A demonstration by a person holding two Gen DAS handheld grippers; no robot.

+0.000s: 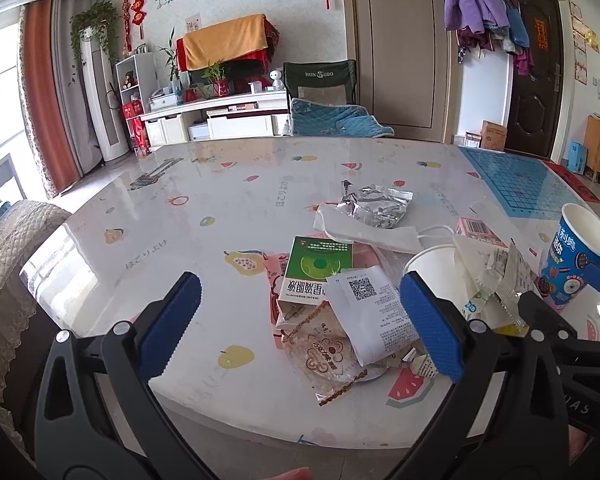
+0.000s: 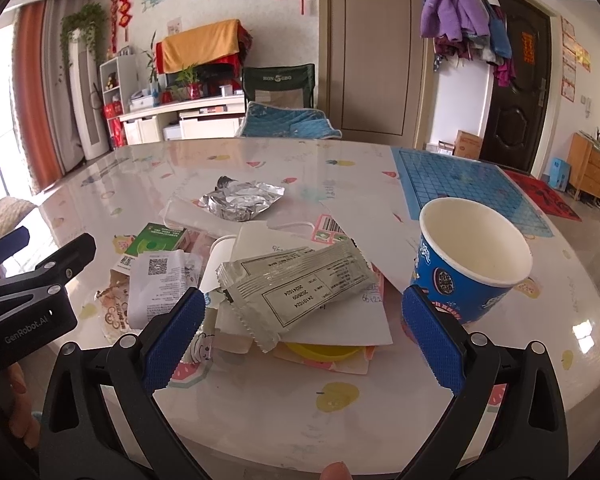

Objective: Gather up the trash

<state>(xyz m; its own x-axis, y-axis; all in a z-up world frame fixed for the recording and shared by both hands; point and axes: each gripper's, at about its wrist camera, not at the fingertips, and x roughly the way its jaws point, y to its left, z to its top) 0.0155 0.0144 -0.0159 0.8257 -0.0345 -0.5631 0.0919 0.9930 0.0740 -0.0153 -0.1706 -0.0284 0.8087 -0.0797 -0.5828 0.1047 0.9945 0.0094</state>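
Trash pile (image 2: 284,280), light, crinkly wrappers and paper, lay mid-bench (image 2: 260,400) at 12 o'clock of both empty, wide-apart hand-held grippers, left (image 1: 300,320) and right (image 2: 300,332); grey wrapper (image 2: 296,288) looked slippery, best pinched by its serrated end.

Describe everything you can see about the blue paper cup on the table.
The blue paper cup stands upright and open-topped at the right end of the trash pile, on the fruit-print tablecloth. Its outside is blue with printed graphics and lettering; the inside is plain white and looks empty, with a rolled rim. In the right wrist view, the open right tool hovers in front of it, its right finger overlapping the cup's base; contact cannot be told.
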